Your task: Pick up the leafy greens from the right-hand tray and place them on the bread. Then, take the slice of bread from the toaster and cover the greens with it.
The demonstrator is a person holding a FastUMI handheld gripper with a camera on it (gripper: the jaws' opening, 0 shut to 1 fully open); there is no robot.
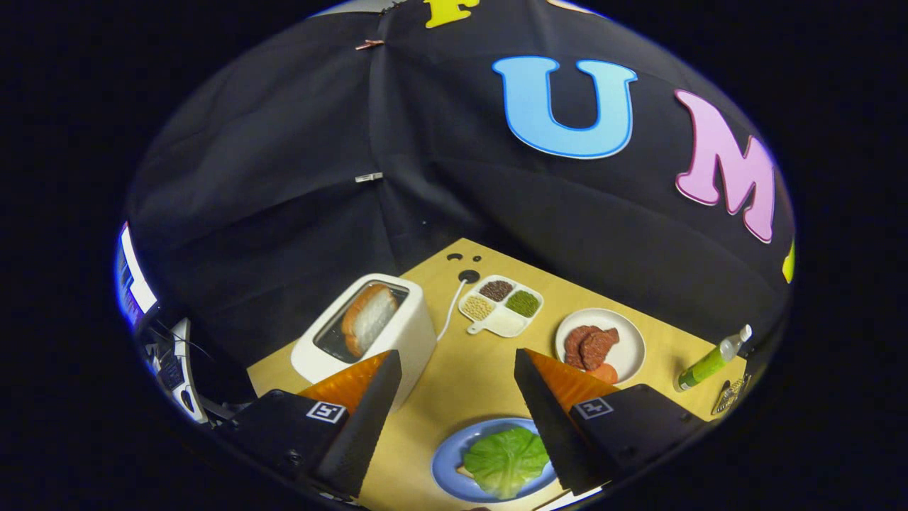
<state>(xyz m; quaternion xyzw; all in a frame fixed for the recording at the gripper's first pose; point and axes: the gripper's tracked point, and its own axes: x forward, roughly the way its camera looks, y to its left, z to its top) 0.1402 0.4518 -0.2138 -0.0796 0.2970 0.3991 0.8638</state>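
Jaws [454,397] wide apart and empty above the tabletop [468,369], lettuce leaf [506,460] already on the bread on the blue plate [445,461] between them; bread slice [369,318] in toaster [365,333] ahead-left, best gripped by its exposed top and lifted straight up.

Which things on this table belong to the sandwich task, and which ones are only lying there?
Belong to the task:
- leafy greens, lying on the blue plate
- bread slice standing in the toaster
- gripper, open, empty

Only lying about:
- divided dish of grains
- white plate with meat
- green bottle
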